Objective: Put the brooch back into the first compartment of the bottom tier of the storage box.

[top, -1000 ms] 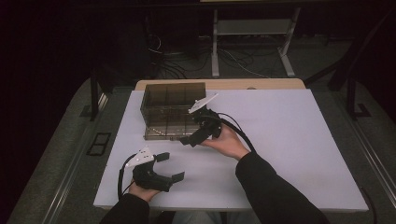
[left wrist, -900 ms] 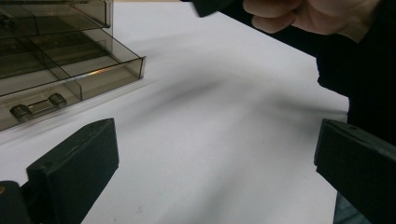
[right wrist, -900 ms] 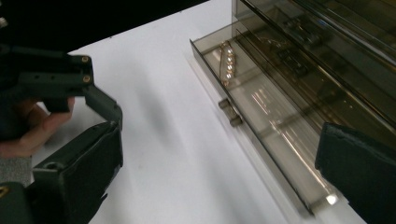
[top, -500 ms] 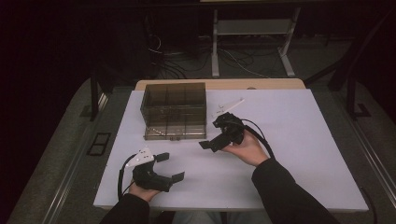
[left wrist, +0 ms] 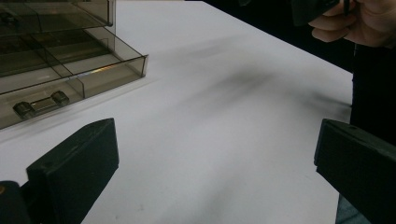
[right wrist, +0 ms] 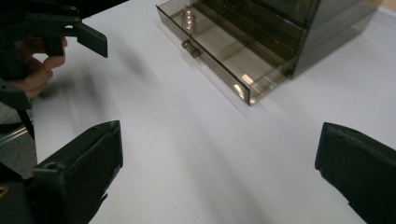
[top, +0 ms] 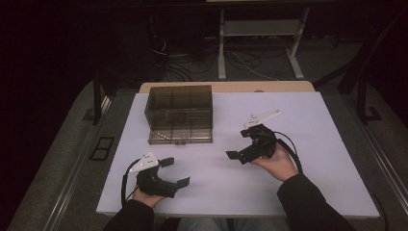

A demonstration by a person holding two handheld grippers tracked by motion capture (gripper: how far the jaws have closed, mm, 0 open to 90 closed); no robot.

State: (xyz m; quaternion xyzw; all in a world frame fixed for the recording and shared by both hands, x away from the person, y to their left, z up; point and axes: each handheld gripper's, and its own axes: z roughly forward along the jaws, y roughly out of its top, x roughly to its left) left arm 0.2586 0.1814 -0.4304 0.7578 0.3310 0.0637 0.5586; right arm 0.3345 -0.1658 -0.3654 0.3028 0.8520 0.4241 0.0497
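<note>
A smoky transparent drawer box [top: 179,113] stands at the back left of the white table [top: 312,120]. Its lowest drawer [right wrist: 219,53] is pulled out a little, knob [right wrist: 189,46] toward me. My left gripper [top: 174,172] rests near the front edge, open, nothing between its jaws. My right gripper [top: 238,144] hovers right of the box, open and holding nothing, pointing left. In the left gripper view the left gripper [left wrist: 215,154] faces bare table with the box [left wrist: 60,56] at upper left. The right gripper [right wrist: 219,154] looks toward the drawer front and the left gripper [right wrist: 70,28].
Beyond the table's far edge are a wooden board [top: 226,86], cables [top: 173,67] and a metal stand [top: 260,48] on a dark floor. Bare white surface lies between the two grippers and to the right.
My right gripper has drawn away from the box's front, moving right and toward the near side of the table. The left gripper has stayed put.
</note>
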